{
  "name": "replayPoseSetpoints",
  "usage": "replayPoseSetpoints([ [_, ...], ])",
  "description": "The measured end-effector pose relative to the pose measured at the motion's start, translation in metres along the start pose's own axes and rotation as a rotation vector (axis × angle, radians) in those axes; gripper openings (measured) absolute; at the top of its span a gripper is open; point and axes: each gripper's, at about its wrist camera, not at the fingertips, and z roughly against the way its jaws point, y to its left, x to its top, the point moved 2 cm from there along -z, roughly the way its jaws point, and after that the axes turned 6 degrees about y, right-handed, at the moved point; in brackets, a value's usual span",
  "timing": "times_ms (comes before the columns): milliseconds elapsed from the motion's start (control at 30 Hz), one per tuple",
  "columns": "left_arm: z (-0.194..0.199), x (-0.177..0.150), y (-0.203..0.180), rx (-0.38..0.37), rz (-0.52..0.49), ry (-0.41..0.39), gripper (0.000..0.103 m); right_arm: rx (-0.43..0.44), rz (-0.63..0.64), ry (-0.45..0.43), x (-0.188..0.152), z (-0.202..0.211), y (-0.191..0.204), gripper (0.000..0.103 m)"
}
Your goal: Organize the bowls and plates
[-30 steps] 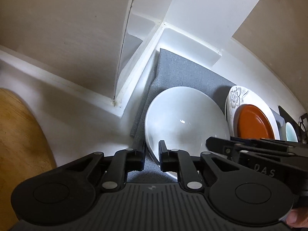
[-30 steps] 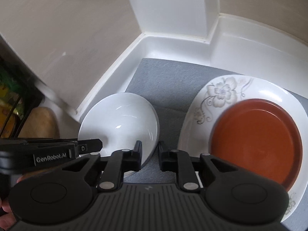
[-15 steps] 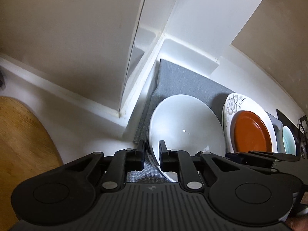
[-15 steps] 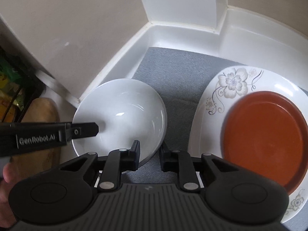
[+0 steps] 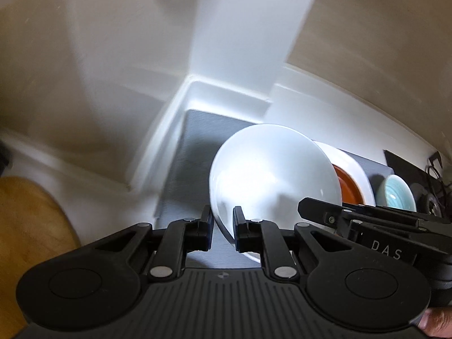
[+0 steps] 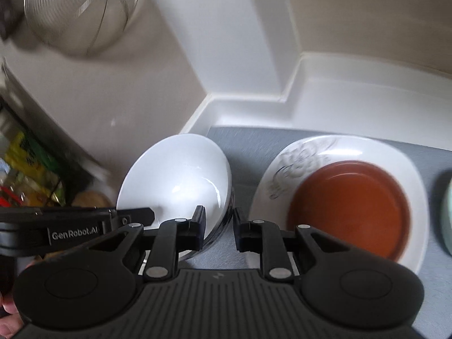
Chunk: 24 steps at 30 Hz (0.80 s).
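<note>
The white bowl (image 5: 271, 175) is held at its near rim by both tools and sits tilted, its far edge higher, above the grey mat (image 5: 183, 158). Its interior is plain, glossy and unmarked, with a bright highlight; a dark band shows beneath its rim in the right wrist view.

The left tool (image 5: 222, 226) points steeply downward. Its jaws are nearly closed, one finger outside the bowl wall and one inside, pinching the rim. The right tool (image 6: 217, 227) also angles downward and grips the same bowl at the right side of its rim, with the left finger (image 6: 197, 226) inside the bowl and the other outside; its jaws stand slightly wider than the left tool's but press on the rim. Each tool's body shows in the other's view, entering from the side. Part of a hand (image 6: 8, 319) appears at the lower left corner of the right wrist view, and a fingertip at the lower right of the left wrist view.

Just beside the bowl on the mat lies a white floral plate (image 6: 339, 152), and a red-brown plate (image 6: 350, 209) rests on it. A pale teal bowl (image 5: 397, 195) stands beyond these. The mat lies on a white surface (image 6: 353, 104) in a corner bounded by beige walls. A wooden board (image 5: 28, 226) lies to the left. A metal mesh strainer (image 6: 79, 8) hangs at the upper left. Both views are blurred.
</note>
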Motion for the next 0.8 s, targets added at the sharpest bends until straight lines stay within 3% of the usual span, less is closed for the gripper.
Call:
replayPoseSetpoints([
  [200,0.012,0.012,-0.056,-0.026,-0.097,-0.011,0.015,-0.017,-0.085,-0.077,-0.005,0.045,-0.038,0.022],
  [467,0.014,0.025,-0.139,-0.106,-0.235,0.006,0.015,-0.159,-0.155,-0.218,-0.006,0.111,-0.085,0.020],
  [800,0.033,0.044,-0.230,-0.180,-0.343,0.004,0.015,-0.206,-0.271,-0.389,-0.009,0.192,-0.151,0.020],
])
